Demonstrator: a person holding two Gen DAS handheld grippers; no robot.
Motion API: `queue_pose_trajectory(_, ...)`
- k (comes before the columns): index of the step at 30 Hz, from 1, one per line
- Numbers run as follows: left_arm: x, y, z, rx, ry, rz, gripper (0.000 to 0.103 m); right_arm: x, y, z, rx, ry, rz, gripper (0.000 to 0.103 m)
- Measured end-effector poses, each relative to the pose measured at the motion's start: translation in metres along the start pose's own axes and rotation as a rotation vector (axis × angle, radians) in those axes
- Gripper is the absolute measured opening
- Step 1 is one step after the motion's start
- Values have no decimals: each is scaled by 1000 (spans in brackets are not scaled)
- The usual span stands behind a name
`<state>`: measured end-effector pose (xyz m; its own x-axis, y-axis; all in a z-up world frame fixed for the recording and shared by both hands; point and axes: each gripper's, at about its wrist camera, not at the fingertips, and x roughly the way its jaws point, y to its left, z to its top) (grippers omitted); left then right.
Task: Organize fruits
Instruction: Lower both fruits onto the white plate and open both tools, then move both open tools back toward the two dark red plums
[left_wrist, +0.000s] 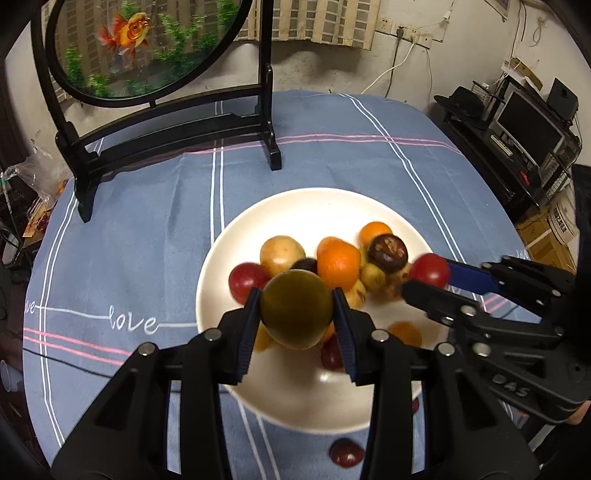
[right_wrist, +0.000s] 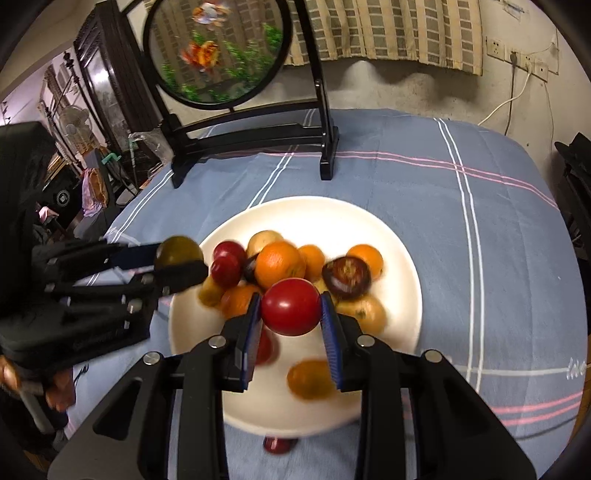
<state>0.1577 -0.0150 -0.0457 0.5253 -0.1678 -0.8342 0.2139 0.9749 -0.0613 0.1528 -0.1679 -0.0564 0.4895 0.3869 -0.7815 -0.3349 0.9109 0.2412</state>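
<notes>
Both claws are carrying fruit above the white plate (left_wrist: 221, 258), which is sitting on the blue striped tabletop (left_wrist: 147, 221). The left claw (left_wrist: 297, 314) is gripping a dull green-brown round fruit (left_wrist: 297, 308) between its blue pads, jaws narrow and pressing on both sides. The right claw (right_wrist: 291, 314) is gripping a glossy red fruit (right_wrist: 291, 306) in the same manner. Seen from the left wrist, the right claw is reaching in from about 3 o'clock; seen from the right wrist, the left claw is entering from about 9 o'clock.

The plate is already holding a pile: several oranges (right_wrist: 279, 264), a yellowish fruit (left_wrist: 281, 254), small red fruits (right_wrist: 225, 269) and a dark brown one (left_wrist: 388, 250), clustered toward the plate's centre and its 12 o'clock half. The 6 o'clock half is showing mostly bare white, with one orange-yellow fruit (right_wrist: 310, 380) lying there.

One dark red fruit (left_wrist: 345, 452) is lying on the cloth just off the plate's rim at 6 o'clock, not yet collected.

Judgement: the task is looking well advanced. Remaining work appears to be setting down the two held fruits and retrieving the stray one. A round picture stand (left_wrist: 177, 125) is standing at 11 o'clock, well apart from the work.
</notes>
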Motion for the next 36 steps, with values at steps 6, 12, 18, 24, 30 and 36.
queue_pose_trajectory(6,8,-4,-5,46,9,-21,39,13,-3,1,-19,29,4,32)
queue_pose_trajectory(12,16,-7,-4,48,24,-26,51,23,-9,4,3,47,-17,33)
queue_pose_trajectory(18,9,-4,-1,44,-3,-12,64,20,-10,3,12,59,-9,37)
queue_pose_trajectory(24,1,-3,-4,32,-9,-8,65,12,-7,4,25,41,5,37)
queue_pose_trajectory(30,-12,-3,-7,26,-25,-11,65,-3,-3,0,26,30,3,37)
queue_pose_trajectory(36,-33,-7,-15,27,-46,-14,65,-29,0,-6,38,2,-2,37)
